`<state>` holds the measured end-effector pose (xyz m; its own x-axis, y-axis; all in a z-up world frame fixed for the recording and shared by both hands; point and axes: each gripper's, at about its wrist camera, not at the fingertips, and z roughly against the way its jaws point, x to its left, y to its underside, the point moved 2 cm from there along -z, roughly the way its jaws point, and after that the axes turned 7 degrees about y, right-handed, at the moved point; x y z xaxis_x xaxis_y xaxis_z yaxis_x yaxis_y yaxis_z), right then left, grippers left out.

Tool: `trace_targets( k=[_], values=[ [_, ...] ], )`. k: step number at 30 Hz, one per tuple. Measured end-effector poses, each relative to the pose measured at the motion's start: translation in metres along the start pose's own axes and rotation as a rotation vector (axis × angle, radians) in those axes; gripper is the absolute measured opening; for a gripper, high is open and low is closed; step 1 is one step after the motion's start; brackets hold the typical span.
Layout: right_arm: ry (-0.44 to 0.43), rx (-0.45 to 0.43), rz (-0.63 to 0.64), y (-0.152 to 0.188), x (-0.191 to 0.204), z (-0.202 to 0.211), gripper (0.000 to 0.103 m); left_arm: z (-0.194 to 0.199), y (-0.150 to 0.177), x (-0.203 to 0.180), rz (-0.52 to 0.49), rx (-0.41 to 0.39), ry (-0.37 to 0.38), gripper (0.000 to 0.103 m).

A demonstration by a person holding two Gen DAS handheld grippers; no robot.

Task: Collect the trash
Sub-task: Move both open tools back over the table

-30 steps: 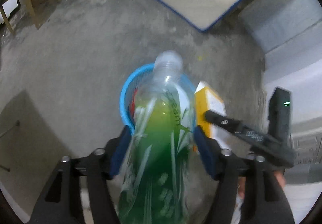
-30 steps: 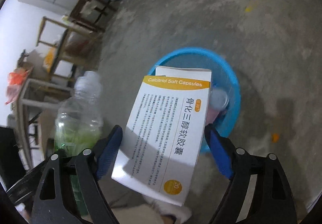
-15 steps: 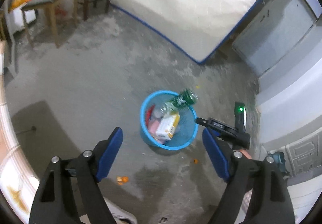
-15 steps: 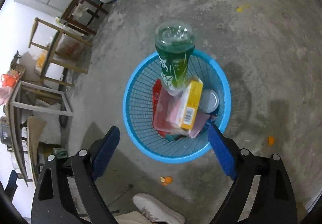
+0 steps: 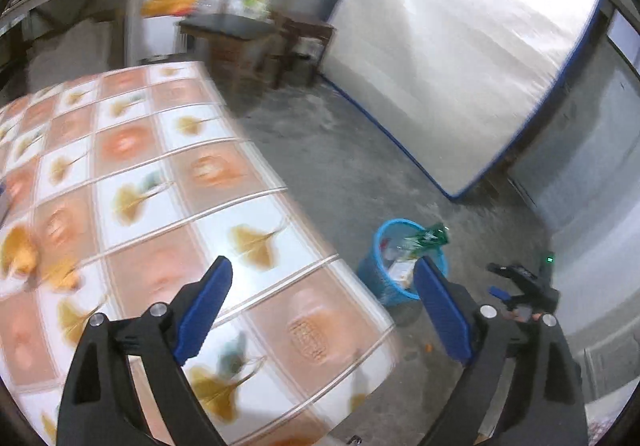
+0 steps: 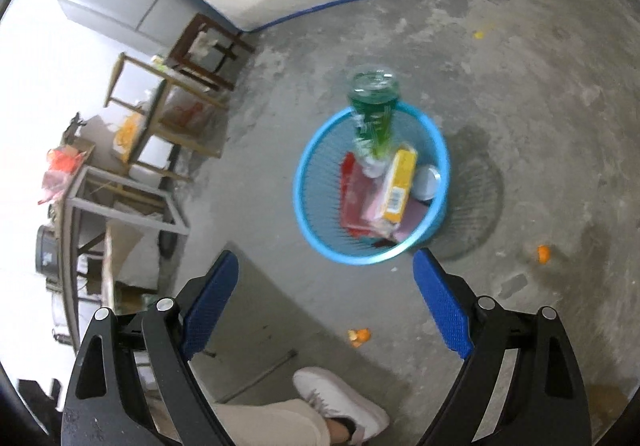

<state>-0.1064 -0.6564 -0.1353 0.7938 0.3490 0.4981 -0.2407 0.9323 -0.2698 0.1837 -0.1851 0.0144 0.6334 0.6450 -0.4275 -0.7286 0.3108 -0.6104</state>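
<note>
A blue mesh basket [image 6: 299, 201] stands on the concrete floor. In it a green drink bottle [image 6: 374, 113] leans mouth down, beside a yellow and white medicine box [image 6: 400, 185], a red packet [image 6: 352, 197] and a round can [image 6: 428, 181]. My right gripper [image 6: 326, 260] hangs open above the basket's near rim, holding nothing. My left gripper [image 5: 322, 270] is over the corner of a table with a patterned cloth [image 5: 152, 181]; its jaws are opening and nothing is between them. From there the basket [image 5: 372, 274] and bottle [image 5: 428, 238] sit beyond the table edge, with the right gripper [image 5: 520, 286] beside them.
Bits of orange peel [image 6: 360, 336] lie on the floor near a person's white shoe [image 6: 340, 402]; another piece [image 6: 543, 254] lies right of the basket. A mattress [image 5: 460, 57] leans on the wall. Wooden chairs [image 5: 256, 33] and metal frames [image 6: 132, 181] stand along the room's side.
The left gripper let go of the bottle and the right let go of the box; both now lie in the basket. The left gripper swung up and away over the table; the right drew back slightly.
</note>
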Motion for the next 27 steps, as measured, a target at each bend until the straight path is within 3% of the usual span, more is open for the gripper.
trace_targets(
  k=[6, 12, 15, 21, 27],
  values=[
    [-0.089, 0.018, 0.113, 0.017, 0.071, 0.016, 0.085, 0.072, 0.030, 0.053, 0.069, -0.134, -0.109, 0.095],
    [-0.192, 0.078, 0.321, 0.056, 0.177, 0.015, 0.085, 0.132, 0.050, 0.095, 0.087, -0.218, -0.230, 0.097],
    [-0.249, 0.122, 0.457, 0.086, 0.236, 0.011, 0.085, 0.154, 0.061, 0.113, 0.086, -0.250, -0.306, 0.097],
    [-0.366, 0.238, 0.713, 0.166, 0.345, -0.001, 0.085, 0.174, 0.085, 0.148, 0.152, -0.265, -0.384, 0.097],
    [-0.399, 0.325, 0.874, 0.236, 0.406, -0.012, 0.085, 0.182, 0.103, 0.170, 0.152, -0.262, -0.485, 0.097]
  ],
)
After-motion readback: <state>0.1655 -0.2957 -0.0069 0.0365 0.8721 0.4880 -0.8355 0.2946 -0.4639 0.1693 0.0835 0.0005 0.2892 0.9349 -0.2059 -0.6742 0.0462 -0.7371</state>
